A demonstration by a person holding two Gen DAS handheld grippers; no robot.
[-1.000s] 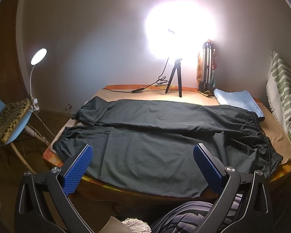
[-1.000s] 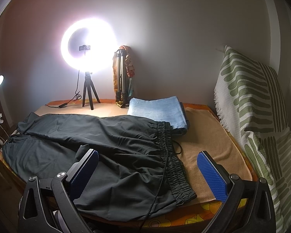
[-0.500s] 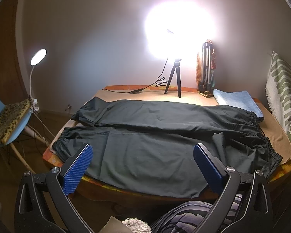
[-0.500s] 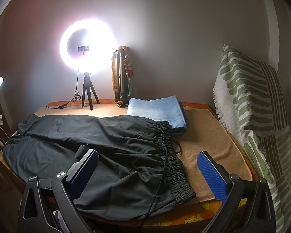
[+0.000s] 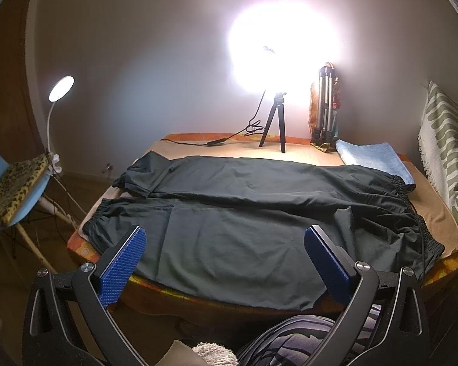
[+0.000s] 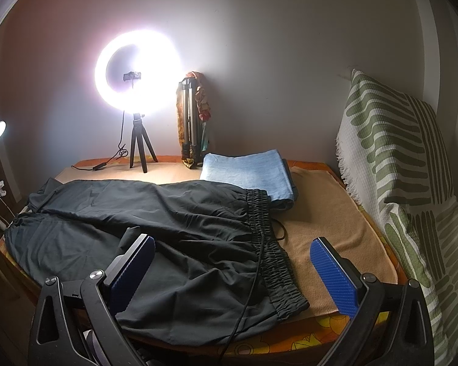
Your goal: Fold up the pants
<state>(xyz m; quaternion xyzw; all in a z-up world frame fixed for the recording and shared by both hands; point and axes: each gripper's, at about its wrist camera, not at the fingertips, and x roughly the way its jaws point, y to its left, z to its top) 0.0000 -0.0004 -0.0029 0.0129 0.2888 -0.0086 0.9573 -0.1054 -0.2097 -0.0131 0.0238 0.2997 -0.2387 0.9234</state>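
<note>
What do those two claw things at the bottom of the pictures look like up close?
Each is a hand-held gripper: the left hand-held gripper and the right hand-held gripper look alike. Both have two black, curved, open-framed arms with silver round screw heads at the joints. The fingers end in flat rectangular pads covered in bright blue textured grip material, backed by black plates. No cables or printed markings show on them.

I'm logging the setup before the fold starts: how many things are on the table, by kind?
Dark pants, spread flat: 1
Folded blue cloth: 1
Ring light on small tripod: 1
Folded metal tripod at the wall: 1
Total: 4
Both grippers, left and right, are open and empty.
</note>
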